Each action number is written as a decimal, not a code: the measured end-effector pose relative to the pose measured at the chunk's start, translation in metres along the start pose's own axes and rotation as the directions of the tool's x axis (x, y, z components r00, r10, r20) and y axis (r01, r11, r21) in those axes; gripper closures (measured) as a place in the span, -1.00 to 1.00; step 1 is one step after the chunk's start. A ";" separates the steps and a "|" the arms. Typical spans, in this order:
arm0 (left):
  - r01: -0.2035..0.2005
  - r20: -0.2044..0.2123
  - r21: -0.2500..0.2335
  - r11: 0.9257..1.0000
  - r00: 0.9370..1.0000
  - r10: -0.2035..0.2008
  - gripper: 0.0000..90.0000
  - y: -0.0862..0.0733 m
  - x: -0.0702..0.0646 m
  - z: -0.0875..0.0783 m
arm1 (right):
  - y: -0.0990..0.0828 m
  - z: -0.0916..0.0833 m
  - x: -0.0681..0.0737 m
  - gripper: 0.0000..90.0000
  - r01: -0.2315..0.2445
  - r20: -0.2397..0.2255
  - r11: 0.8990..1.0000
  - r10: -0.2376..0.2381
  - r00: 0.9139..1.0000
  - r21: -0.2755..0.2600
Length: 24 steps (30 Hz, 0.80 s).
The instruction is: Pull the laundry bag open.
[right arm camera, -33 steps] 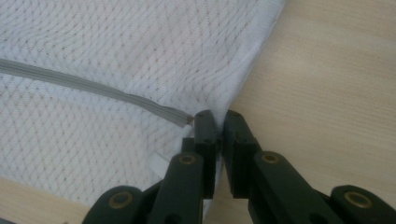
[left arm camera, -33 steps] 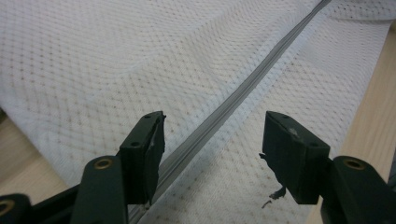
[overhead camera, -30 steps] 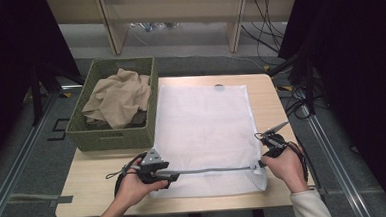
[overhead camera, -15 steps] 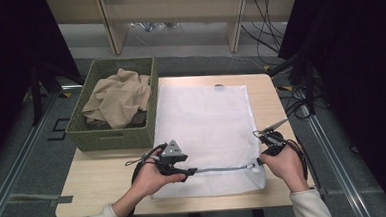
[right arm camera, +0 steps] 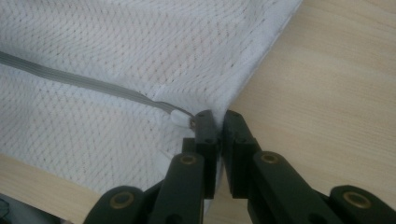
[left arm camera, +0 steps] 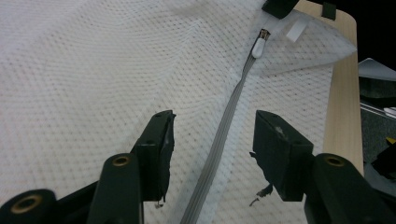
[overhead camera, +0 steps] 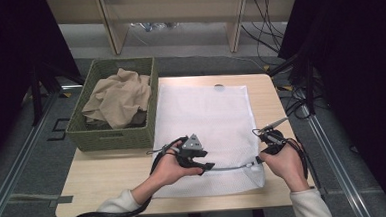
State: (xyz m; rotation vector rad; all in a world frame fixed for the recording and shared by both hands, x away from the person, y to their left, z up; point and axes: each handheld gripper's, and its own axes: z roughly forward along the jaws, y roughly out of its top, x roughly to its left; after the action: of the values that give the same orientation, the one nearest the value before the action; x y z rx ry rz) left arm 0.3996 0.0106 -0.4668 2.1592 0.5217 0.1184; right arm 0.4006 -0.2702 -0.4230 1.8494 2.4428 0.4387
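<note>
White mesh laundry bag (overhead camera: 207,123), flat at table centre, basket of beige cloth (overhead camera: 115,97) at ten o'clock: zipper (left arm camera: 224,135) seemingly still closed; right gripper (right arm camera: 215,122) clamped on its far-end corner, left gripper (left arm camera: 212,140) closing astride it, not gripping; opening and loading remain.

Left forearm: enters from the bottom edge, angled up and to the right.
Left hand (overhead camera: 171,167): wrapped around its gripper's body.
Left gripper (left arm camera: 212,154): jaws apart, just been closing, pads pressing on nothing.
Right hand (overhead camera: 284,164): curled over its gripper, wrist low.
Right gripper (right arm camera: 215,122): jaws drawn almost together, pinching thin mesh fabric (right arm camera: 140,56).
</note>
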 end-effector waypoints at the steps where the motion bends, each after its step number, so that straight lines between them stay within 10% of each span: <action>1: -0.005 0.008 -0.001 1.000 1.000 0.005 0.09 0.002 -0.001 0.003 | 0.000 0.000 0.001 0.92 0.000 -0.001 1.000 0.000 1.000 -0.001; 5: -0.025 0.033 0.005 1.000 0.999 0.025 0.15 0.008 -0.003 0.014 | 0.000 0.000 -0.001 0.92 0.050 0.001 0.998 -0.050 0.999 -0.031; 9: -0.041 0.049 -0.002 0.999 0.998 0.041 0.20 0.014 -0.007 0.024 | 0.001 -0.002 0.004 0.92 -0.014 -0.003 1.000 0.014 1.000 -0.009; 10: -0.044 0.053 -0.002 0.999 0.998 0.044 0.21 0.016 -0.008 0.026 | 0.001 0.000 -0.001 0.92 0.063 0.000 0.997 -0.063 0.998 -0.037; 11: -0.051 0.061 -0.003 0.999 0.997 0.051 0.24 0.019 -0.009 0.029 | 0.000 -0.002 0.003 0.92 0.010 -0.003 1.000 -0.010 1.000 -0.008; 24: -0.037 0.139 -0.019 0.999 0.990 0.039 0.42 0.034 -0.026 0.067 | 0.001 -0.003 0.002 0.92 0.027 -0.010 0.998 -0.027 1.000 -0.048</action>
State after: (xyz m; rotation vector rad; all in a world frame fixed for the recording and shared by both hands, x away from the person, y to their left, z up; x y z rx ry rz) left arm 0.4056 -0.0680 -0.4778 2.1439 0.3983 -0.0078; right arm 0.4000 -0.2691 -0.4198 1.7980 2.4387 0.5032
